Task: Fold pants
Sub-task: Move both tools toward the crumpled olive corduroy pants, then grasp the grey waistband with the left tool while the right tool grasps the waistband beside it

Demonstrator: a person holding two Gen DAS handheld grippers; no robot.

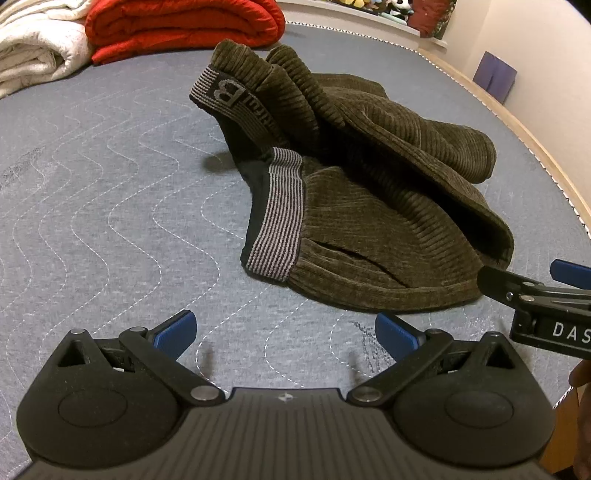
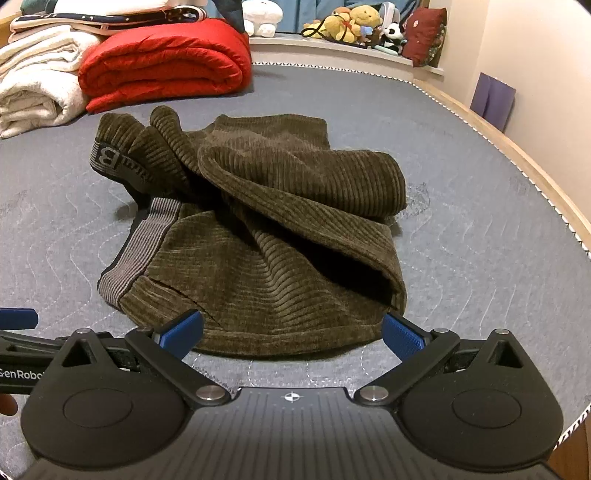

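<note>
Dark olive corduroy pants (image 1: pixel 369 177) lie crumpled in a heap on the grey quilted mattress (image 1: pixel 110 206), with a grey striped waistband (image 1: pixel 277 214) facing left. They also show in the right wrist view (image 2: pixel 258 236). My left gripper (image 1: pixel 284 328) is open and empty, just short of the near hem, over bare mattress. My right gripper (image 2: pixel 291 328) is open and empty, its blue fingertips (image 2: pixel 400 336) at the pants' near edge. The right gripper also shows at the right edge of the left wrist view (image 1: pixel 546 295).
A folded red blanket (image 2: pixel 166 62) and folded white blankets (image 2: pixel 33 92) lie at the far left of the mattress (image 2: pixel 480 221). Stuffed toys (image 2: pixel 354 22) sit on a ledge behind. The wooden bed edge (image 2: pixel 535 162) and wall run along the right.
</note>
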